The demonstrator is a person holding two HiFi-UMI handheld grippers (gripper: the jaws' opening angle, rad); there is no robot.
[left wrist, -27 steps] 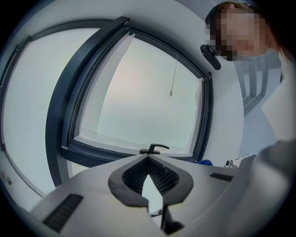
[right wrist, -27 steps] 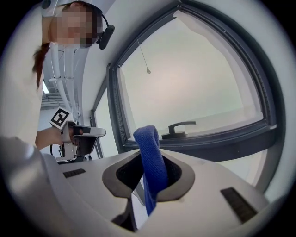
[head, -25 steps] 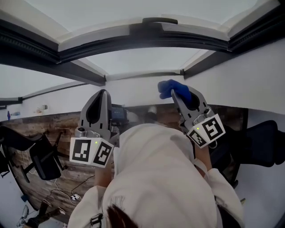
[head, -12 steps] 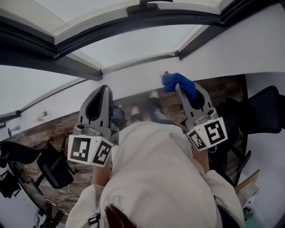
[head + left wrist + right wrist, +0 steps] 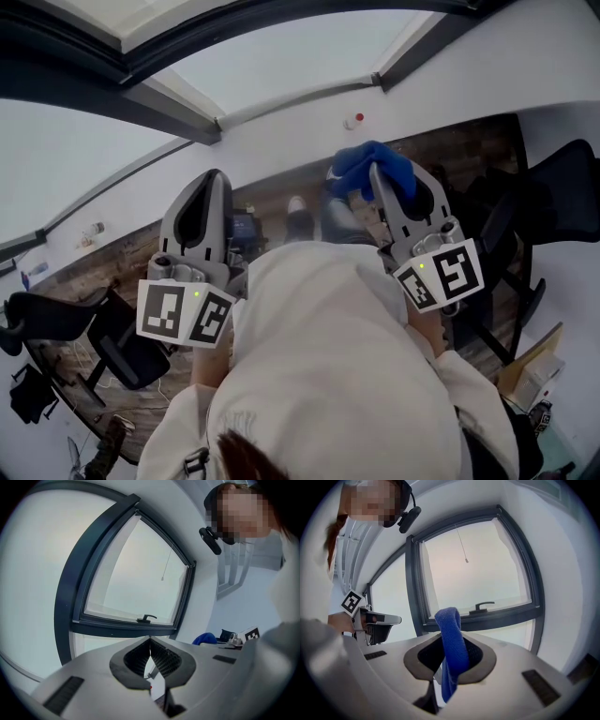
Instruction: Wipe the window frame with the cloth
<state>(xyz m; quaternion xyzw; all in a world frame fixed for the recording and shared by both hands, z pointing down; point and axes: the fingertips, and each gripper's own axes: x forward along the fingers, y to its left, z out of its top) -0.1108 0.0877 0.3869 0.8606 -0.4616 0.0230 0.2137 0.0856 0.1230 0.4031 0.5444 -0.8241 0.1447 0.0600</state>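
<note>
The blue cloth is pinched in my right gripper, which is shut on it and held up before the white wall under the window. In the right gripper view the cloth sticks up folded between the jaws, with the dark window frame and its handle ahead at a distance. My left gripper is raised beside it, shut and holding nothing; its jaws meet in a closed line. The frame fills the left gripper view, and the cloth shows at the right.
Dark frame bars run across the top of the head view. A small red-and-white fitting sits on the wall. Black office chairs stand at left and right on a wooden floor. A cardboard box lies at the lower right.
The head view has tipped downward: the window frame slid toward the top edge and more floor shows. Both grippers stay raised, the right one still shut on the cloth.
</note>
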